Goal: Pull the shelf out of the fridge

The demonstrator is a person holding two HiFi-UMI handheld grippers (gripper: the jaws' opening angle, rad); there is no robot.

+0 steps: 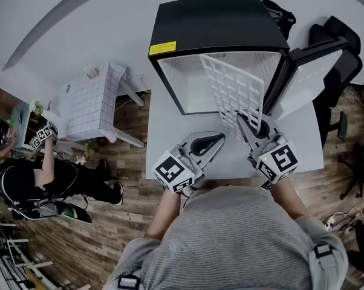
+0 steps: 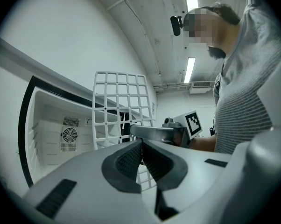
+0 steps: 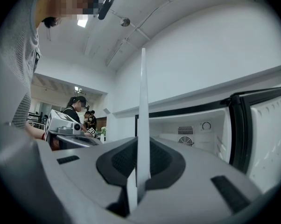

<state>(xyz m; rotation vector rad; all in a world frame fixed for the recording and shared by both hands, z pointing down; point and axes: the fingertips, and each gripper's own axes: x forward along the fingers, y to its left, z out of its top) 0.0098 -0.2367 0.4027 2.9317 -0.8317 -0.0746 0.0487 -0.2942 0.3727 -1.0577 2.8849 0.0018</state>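
A black mini fridge (image 1: 218, 23) stands open on the grey table (image 1: 303, 141), its white inside (image 2: 56, 134) showing a fan grille. The white grid shelf (image 1: 233, 92) hangs tilted in front of the opening, its far corner near the fridge's mouth. My right gripper (image 1: 250, 121) is shut on the shelf's near edge; in the right gripper view the shelf (image 3: 143, 125) stands edge-on between the pads. My left gripper (image 1: 215, 141) lies just left of it, shut and holding nothing. In the left gripper view the shelf (image 2: 117, 106) rises behind the closed jaws.
The fridge door (image 1: 309, 71) swings out to the right. A black office chair (image 1: 345, 53) stands beyond it. A white tiled side table (image 1: 91, 101) and a seated person (image 1: 25, 174) are at the left, on the wood floor.
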